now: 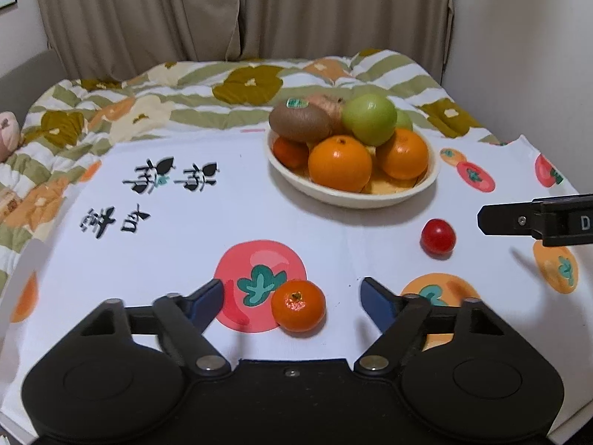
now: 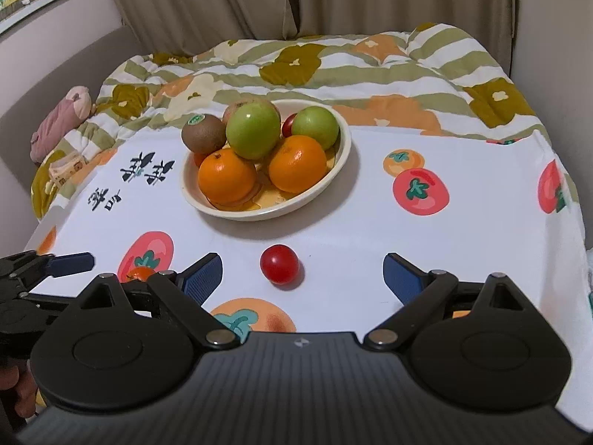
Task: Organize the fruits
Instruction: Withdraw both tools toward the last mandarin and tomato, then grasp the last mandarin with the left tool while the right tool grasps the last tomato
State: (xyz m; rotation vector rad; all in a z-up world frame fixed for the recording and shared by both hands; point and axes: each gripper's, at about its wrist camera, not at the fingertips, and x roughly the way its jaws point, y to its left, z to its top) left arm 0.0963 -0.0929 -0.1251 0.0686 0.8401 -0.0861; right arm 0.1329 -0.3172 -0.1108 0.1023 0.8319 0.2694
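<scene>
A cream bowl [image 1: 426,181] [image 2: 339,163] holds oranges, green apples, a kiwi and other fruit. A small mandarin [image 1: 298,306] lies on the white printed cloth between the fingers of my left gripper [image 1: 292,296], which is open and not touching it. A cherry tomato [image 2: 279,264] [image 1: 437,236] lies loose in front of the bowl, between the fingers of my right gripper [image 2: 302,274], which is open. The right gripper's finger shows at the right edge of the left wrist view [image 1: 519,218]. The mandarin [image 2: 139,273] is partly hidden in the right wrist view.
The white cloth [image 1: 185,252] with fruit prints covers the table. Behind it lies a flowered quilt [image 2: 333,63], with beige curtains [image 1: 222,11] behind. A pink plush toy [image 2: 59,122] lies at the left. The left gripper [image 2: 48,270] shows at the left of the right wrist view.
</scene>
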